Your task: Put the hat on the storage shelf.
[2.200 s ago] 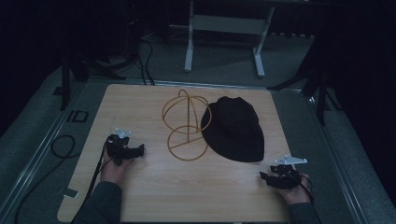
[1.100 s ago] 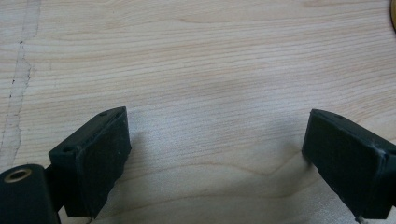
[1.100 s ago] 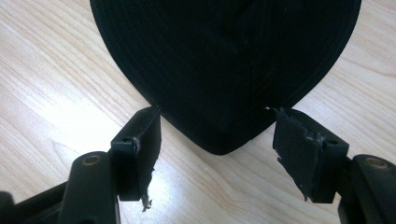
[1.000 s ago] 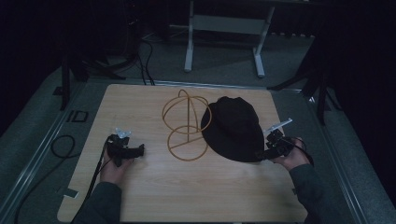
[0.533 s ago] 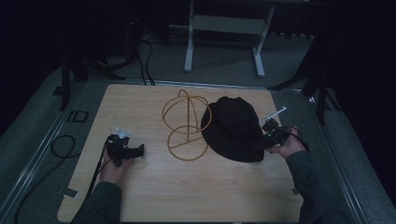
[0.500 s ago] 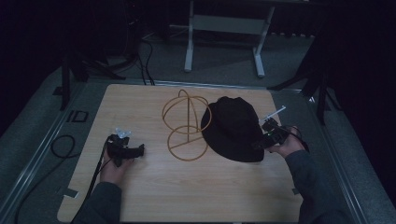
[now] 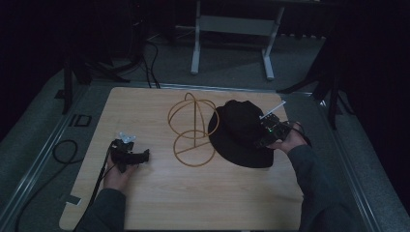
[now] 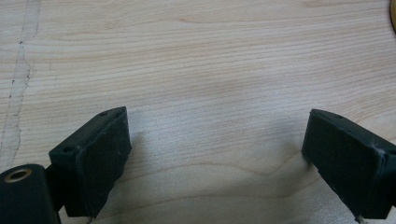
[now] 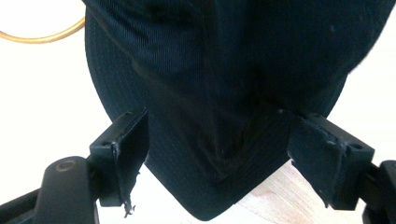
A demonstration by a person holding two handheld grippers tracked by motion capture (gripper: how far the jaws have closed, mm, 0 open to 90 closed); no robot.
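A pale wooden tabletop (image 7: 159, 203) fills the middle of the high view, with dark carpet and the white legs of a metal frame (image 7: 232, 29) beyond its far edge. On the right half of the tabletop lies a black brimmed hat (image 7: 239, 133), crown up, its brim spread flat on the wood. Just to its left stands a gold wire hat stand (image 7: 193, 130), a round base ring with a hooped top, the hat's brim reaching close to it. The right gripper (image 9: 215, 154) sits at the hat's right edge, its fingers spread apart on either side of a fold of the brim that pokes between them, not yet pinched. The left gripper (image 8: 215, 158) rests on bare wood at the left of the tabletop, well apart from the stand, fingers released wide and holding nothing.
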